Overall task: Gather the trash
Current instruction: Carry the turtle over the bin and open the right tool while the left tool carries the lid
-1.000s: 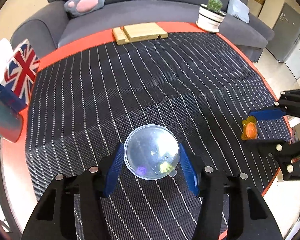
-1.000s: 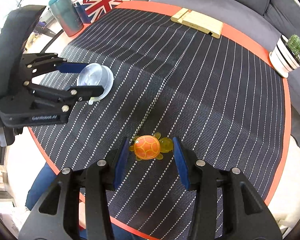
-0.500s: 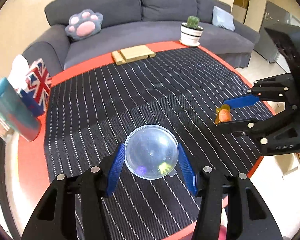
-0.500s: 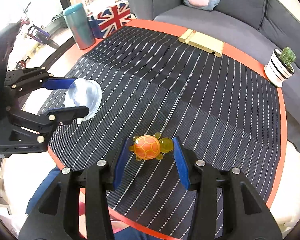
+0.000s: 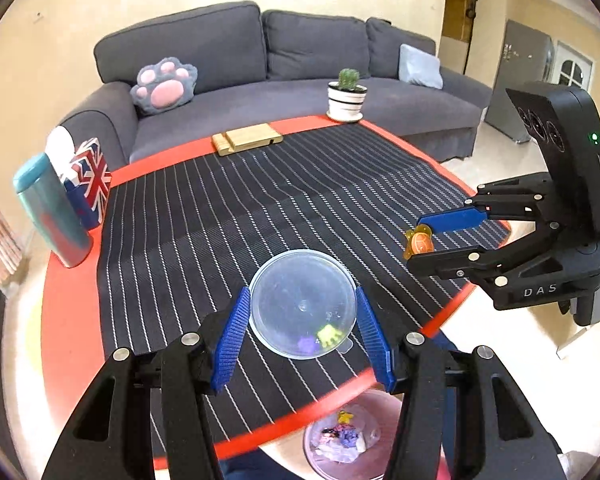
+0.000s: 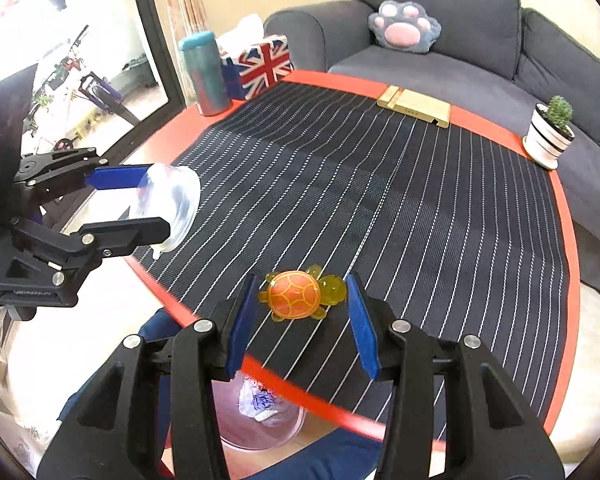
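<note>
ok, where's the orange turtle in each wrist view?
Left wrist: orange turtle at right of centre, in the right claw.
Right wrist: low centre, between that claw's blue pads.
Shared landmark: cactus pot on the table's far edge.

clear plastic cup (image 5: 303, 304) and orange toy turtle (image 6: 296, 295), both lifted above the table's near edge.

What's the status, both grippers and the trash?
Left gripper shut on clear lid. Right gripper shut on orange turtle. Bin below table edge; path clear.
</note>
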The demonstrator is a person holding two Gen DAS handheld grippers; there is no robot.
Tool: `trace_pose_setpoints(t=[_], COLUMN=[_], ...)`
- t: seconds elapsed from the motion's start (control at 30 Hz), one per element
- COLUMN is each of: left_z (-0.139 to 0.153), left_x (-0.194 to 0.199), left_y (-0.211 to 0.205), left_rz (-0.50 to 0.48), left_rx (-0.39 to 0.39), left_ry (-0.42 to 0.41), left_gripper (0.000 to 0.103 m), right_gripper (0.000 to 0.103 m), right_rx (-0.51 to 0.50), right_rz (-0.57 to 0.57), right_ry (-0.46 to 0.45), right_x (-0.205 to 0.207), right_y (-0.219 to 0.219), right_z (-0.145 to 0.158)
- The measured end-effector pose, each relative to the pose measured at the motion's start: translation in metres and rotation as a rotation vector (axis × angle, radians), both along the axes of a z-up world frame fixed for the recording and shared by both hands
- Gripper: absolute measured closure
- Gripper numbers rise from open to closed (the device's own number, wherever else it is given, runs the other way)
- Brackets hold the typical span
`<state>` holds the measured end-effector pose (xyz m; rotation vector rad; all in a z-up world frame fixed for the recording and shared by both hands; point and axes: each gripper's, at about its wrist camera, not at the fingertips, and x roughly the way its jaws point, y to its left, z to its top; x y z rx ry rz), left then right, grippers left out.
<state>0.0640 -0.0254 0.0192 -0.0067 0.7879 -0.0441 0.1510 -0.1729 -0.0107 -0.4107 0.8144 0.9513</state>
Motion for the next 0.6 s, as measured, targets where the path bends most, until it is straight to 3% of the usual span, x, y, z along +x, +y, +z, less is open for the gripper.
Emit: trace_pose_setpoints(t=[0.6], left_z=[-0.012], left_x=[-0.081], left_y=[-0.029], left_rz=[-0.003], left_rx=[-0.082], left_ry=[-0.054], left_gripper=[0.050], right_gripper=[0.058], right_rx=[0.120], right_rz=[0.001], right_ry=[0.014], right_x=[-0.093], right_y=[-0.059], right_z=[-0.013])
